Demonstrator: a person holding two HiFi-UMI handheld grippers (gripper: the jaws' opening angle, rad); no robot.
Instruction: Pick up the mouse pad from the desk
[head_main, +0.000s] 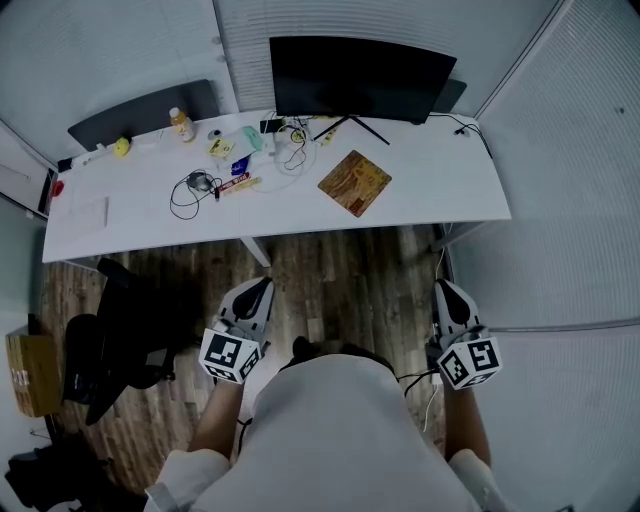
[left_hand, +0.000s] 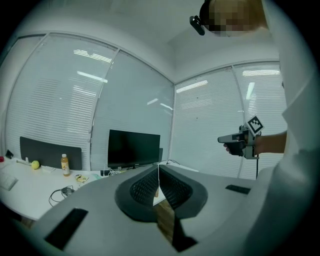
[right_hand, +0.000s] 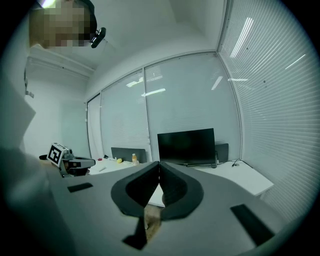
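The mouse pad (head_main: 354, 182), a brown and orange rectangle turned at an angle, lies on the white desk (head_main: 440, 195) in front of the monitor. Both grippers hang well short of the desk, over the wooden floor, near the person's body. My left gripper (head_main: 261, 285) is shut with nothing between its jaws; in the left gripper view (left_hand: 158, 184) its pads meet in a thin line. My right gripper (head_main: 444, 288) is likewise shut and empty, its jaws pressed together in the right gripper view (right_hand: 159, 181). Each gripper shows in the other's view: the right gripper (left_hand: 239, 142) and the left gripper (right_hand: 70, 163).
A black monitor (head_main: 360, 78) stands at the desk's back. Left of the pad lie cables, a small bottle (head_main: 181, 124) and several small items (head_main: 232, 165). A black office chair (head_main: 120, 340) and a cardboard box (head_main: 30, 372) stand at the left on the floor.
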